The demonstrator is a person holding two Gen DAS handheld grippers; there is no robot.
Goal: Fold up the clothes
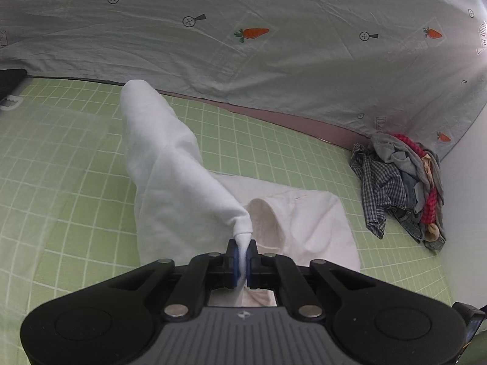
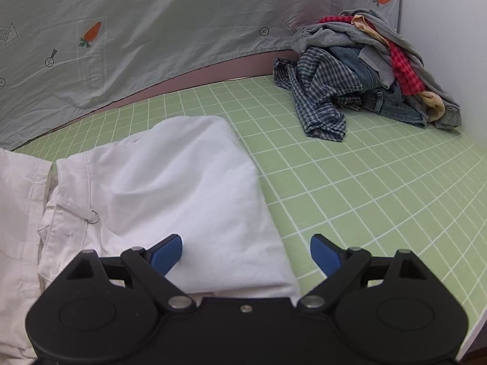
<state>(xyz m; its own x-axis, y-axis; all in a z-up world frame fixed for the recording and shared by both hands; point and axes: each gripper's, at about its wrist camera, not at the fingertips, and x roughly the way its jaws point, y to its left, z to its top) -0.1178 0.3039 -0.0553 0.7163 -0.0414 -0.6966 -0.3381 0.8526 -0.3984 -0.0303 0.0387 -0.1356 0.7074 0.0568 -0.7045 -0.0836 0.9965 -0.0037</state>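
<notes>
Only from the left wrist, left hand-held gripper (image 1: 242, 251) pinches raised white garment (image 1: 170, 164); right (image 2: 246, 252) spread.

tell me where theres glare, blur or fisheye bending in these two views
Left wrist view: glare washes out the curtain at the right edge, and the lifted white garment looks soft. Right wrist view: evenly lit, with the green mat grid lines bowing outward.
</notes>
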